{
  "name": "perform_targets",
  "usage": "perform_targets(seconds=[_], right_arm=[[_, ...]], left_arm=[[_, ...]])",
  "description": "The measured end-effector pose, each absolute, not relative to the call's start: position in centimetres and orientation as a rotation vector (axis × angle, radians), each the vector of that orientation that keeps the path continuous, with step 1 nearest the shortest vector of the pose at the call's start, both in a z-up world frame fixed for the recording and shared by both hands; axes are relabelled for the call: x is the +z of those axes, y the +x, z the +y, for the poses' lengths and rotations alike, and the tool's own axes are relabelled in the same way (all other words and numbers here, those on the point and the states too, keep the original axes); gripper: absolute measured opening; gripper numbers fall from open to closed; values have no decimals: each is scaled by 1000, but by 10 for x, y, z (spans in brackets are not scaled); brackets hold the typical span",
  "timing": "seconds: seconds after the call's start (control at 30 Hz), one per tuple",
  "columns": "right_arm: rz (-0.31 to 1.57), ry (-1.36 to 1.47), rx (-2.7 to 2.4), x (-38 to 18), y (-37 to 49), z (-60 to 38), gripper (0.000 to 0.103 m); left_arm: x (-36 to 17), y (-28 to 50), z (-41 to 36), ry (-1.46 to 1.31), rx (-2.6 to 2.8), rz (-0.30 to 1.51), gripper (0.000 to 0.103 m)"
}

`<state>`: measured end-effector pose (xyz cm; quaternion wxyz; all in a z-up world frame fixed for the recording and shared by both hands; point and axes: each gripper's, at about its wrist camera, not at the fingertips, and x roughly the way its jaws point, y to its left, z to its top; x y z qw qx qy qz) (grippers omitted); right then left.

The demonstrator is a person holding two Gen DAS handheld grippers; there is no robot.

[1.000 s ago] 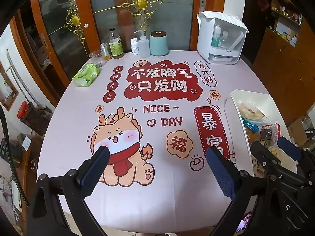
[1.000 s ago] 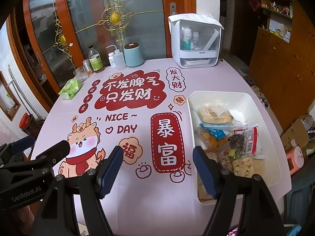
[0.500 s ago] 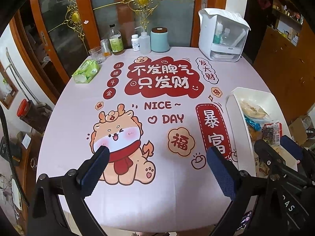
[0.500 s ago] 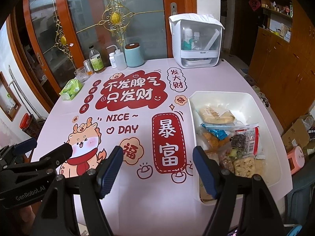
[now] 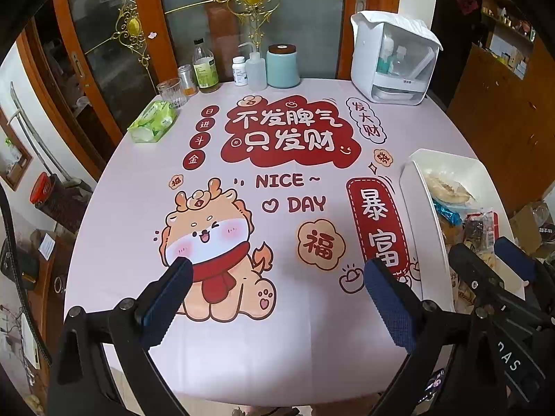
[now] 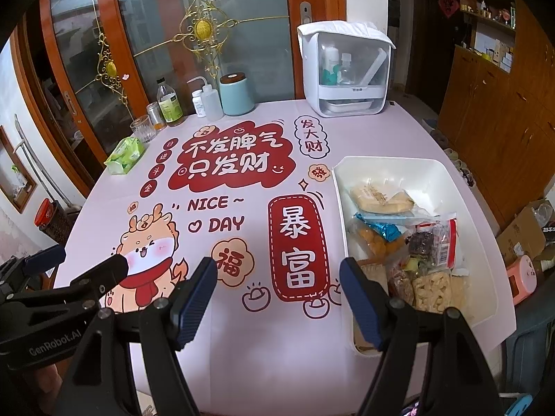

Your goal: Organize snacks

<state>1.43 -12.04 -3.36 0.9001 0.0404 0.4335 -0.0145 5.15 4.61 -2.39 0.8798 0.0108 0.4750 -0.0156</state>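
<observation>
A white tray [image 6: 433,173] at the table's right side holds several snack packets: a pale bread packet [image 6: 380,199], a blue-wrapped one [image 6: 380,230], a red-edged dark one [image 6: 435,239] and pale crackers [image 6: 430,289]. The tray also shows in the left wrist view [image 5: 412,194]. My right gripper [image 6: 277,294] is open and empty above the table's front edge, its right finger over the tray's near left corner. My left gripper [image 5: 277,294] is open and empty over the cartoon print, left of the tray. Each gripper shows in the other's view.
A pink printed tablecloth [image 5: 138,208] covers the table. At the back stand a white dispenser box [image 5: 392,59], a teal canister [image 5: 282,66], bottles [image 5: 204,66], a glass [image 5: 170,92] and a green tissue pack [image 5: 154,121]. Wooden cabinets [image 6: 503,111] stand on the right.
Both grippers have risen and drawn back slightly, so the table sits a little lower in both views. Both stay open and empty.
</observation>
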Motion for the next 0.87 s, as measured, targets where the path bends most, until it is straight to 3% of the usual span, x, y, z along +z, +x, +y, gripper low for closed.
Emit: perform_targets(seconds=[0.87], right_arm=[[905, 88, -37, -39, 10, -120, 74]], left_arm=[[-27, 47, 47, 29, -50, 995, 98]])
